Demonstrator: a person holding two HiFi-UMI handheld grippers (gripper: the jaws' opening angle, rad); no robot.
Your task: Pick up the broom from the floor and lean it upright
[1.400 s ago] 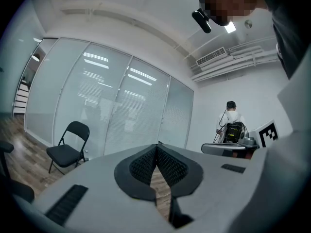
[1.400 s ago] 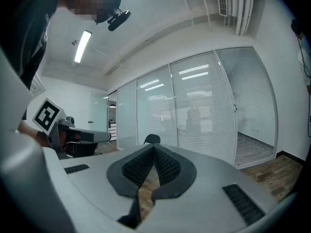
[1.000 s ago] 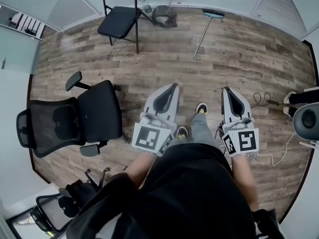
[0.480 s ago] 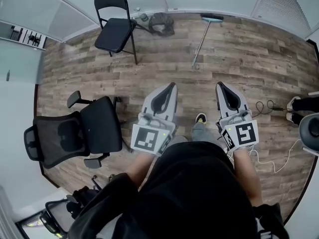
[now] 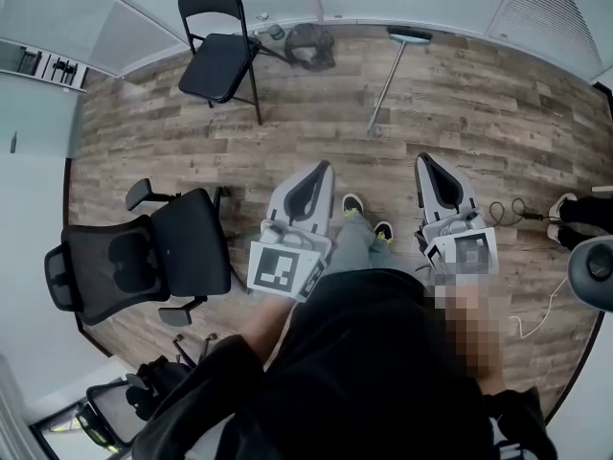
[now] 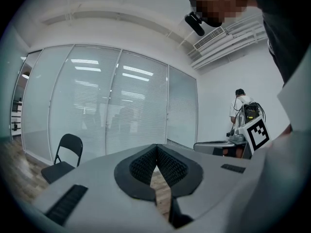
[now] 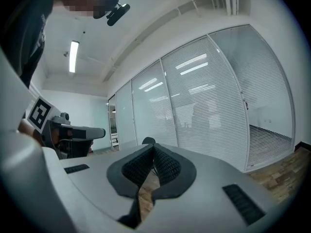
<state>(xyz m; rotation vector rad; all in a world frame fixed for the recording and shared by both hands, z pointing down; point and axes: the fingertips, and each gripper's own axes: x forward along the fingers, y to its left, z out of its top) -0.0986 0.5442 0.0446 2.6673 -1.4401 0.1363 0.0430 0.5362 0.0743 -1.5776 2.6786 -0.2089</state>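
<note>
Left tool [image 5: 329, 165] and right tool [image 5: 422, 159], both clenched empty, have advanced toward the broom [image 5: 388, 80] lying on the floor [image 5: 498, 103] at twelve o'clock.

The person wears a black top [image 5: 383, 372], grey trousers [image 5: 356, 245] and dark shoes [image 5: 352, 202] with yellow-green details. The left gripper [image 5: 327, 168] and the right gripper [image 5: 423, 160] have smooth light grey shells, which become narrow toward the tip. Each shell has a dark hollow in the shape of a teardrop on top. The fingers [image 6: 171, 167] are black with a fine ribbed texture. Small dark slotted strips [image 6: 68, 204] sit on the shell sides. At the back of each gripper is a white cube [image 5: 283, 268] with black square markers.
</note>
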